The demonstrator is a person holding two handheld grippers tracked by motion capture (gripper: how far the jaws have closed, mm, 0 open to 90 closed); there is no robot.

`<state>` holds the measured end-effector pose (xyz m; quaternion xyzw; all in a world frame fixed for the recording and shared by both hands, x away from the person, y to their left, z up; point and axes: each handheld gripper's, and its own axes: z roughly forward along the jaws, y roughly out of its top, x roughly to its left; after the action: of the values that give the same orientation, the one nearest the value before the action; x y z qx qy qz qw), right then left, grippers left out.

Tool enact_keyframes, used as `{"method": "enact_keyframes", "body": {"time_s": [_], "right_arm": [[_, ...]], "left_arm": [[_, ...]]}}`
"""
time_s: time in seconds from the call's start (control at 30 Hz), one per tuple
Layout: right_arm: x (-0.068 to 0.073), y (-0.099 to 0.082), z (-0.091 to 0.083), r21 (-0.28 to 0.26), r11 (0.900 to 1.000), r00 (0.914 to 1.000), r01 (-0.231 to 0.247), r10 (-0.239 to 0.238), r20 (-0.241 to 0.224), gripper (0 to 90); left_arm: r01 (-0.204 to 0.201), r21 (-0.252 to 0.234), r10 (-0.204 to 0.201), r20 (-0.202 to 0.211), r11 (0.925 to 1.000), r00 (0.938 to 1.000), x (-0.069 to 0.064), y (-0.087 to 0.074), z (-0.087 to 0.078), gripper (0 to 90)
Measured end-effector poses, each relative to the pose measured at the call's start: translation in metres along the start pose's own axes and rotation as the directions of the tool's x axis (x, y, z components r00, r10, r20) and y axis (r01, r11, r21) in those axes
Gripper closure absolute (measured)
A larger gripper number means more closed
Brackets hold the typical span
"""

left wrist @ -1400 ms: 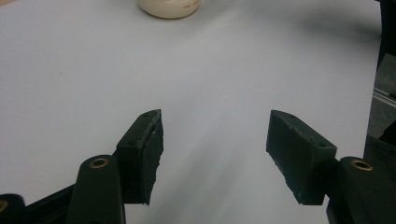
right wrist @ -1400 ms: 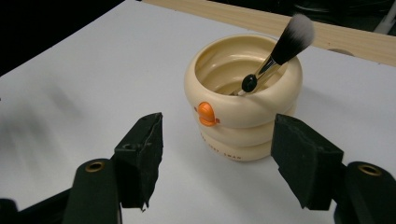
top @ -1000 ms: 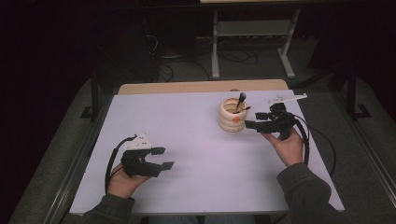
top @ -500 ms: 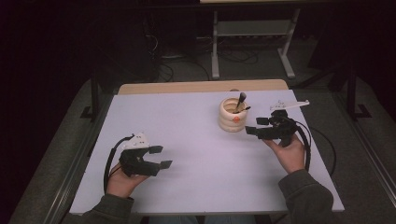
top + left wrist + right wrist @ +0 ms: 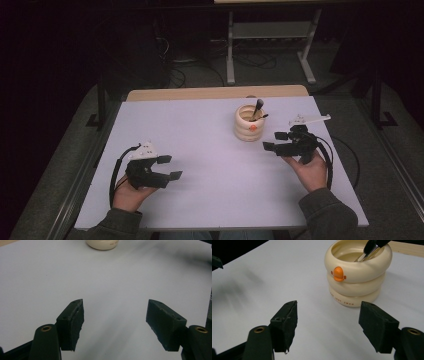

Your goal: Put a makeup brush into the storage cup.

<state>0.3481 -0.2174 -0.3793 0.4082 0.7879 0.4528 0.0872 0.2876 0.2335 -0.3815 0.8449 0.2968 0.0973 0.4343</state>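
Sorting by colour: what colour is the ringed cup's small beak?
Orange, on the cream cup; the beak is clearest in the right gripper view.

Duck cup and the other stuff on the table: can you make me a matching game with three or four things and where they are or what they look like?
Things:
1. cup
2. brush
3. left gripper
4. right gripper

Descriptions:
A. open, near the table's front left
B. cream with an orange beak
C. open, just beside the cup
D. standing inside the cup, dark handle

Pairs: 1-B, 2-D, 3-A, 4-C
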Motion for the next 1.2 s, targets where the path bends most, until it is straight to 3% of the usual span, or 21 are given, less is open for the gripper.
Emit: {"method": "enact_keyframes", "body": {"time_s": [0.47, 0.73, 1.2], "right_arm": [[0.008, -0.011, 0.000, 0.001, 0.9998, 0.9998, 0.018, -0.018, -0.001, 29.1], [0.010, -0.020, 0.000, -0.002, 1.0000, 1.0000, 0.006, -0.006, -0.006, 28.0], [0.014, -0.034, -0.002, -0.011, 0.9997, 0.9997, 0.020, -0.020, 0.015, 24.3]], "left_arm": [[0.018, -0.008, -0.018, -0.008, 0.9998, 0.9998, 0.001, -0.003, 0.001, 28.8], [0.022, -0.006, -0.022, -0.011, 0.9997, 0.9997, 0.002, -0.005, 0.001, 28.1], [0.027, -0.006, -0.027, -0.030, 0.9996, 0.9992, 0.000, -0.009, 0.001, 25.0]]}}
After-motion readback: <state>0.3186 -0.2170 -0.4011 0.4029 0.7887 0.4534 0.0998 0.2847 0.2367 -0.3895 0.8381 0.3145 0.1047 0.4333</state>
